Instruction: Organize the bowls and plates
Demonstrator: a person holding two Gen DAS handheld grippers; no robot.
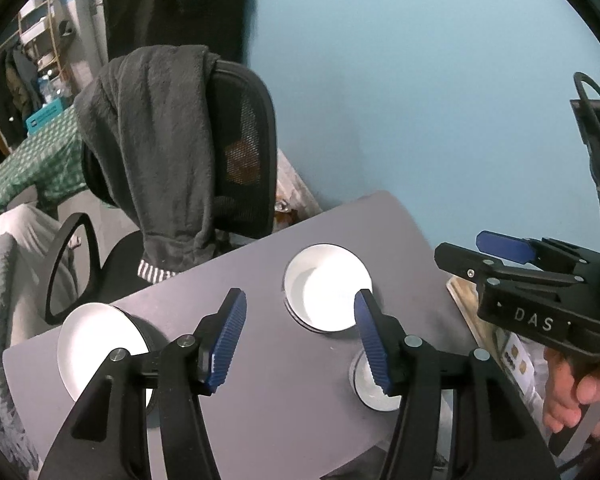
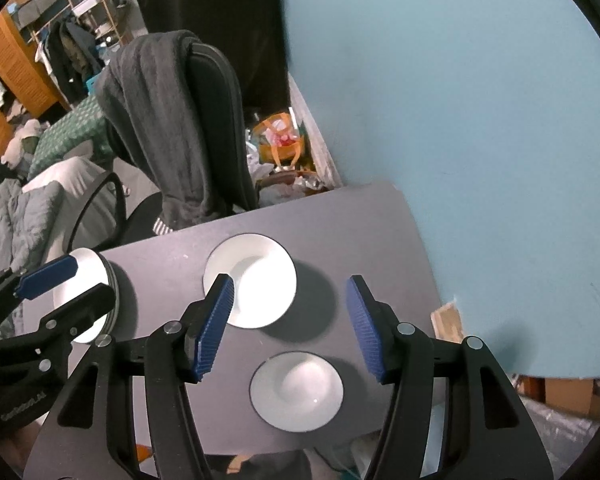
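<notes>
Three white dishes sit on a small grey table (image 1: 260,360). A stack of plates (image 1: 100,346) is at the left edge; it also shows in the right wrist view (image 2: 88,272). A white bowl (image 1: 327,288) sits mid-table, seen again in the right wrist view (image 2: 250,280). A smaller white bowl (image 2: 296,390) sits near the front edge, partly hidden behind my left finger in the left wrist view (image 1: 366,390). My left gripper (image 1: 300,340) is open and empty above the table. My right gripper (image 2: 288,324) is open and empty above the two bowls.
A black office chair (image 1: 240,152) draped with a dark grey garment (image 1: 152,152) stands behind the table. A blue wall (image 1: 420,100) runs along the right. A bed (image 1: 28,168) with a green cover lies at left. Boxes and clutter (image 2: 280,140) lie on the floor.
</notes>
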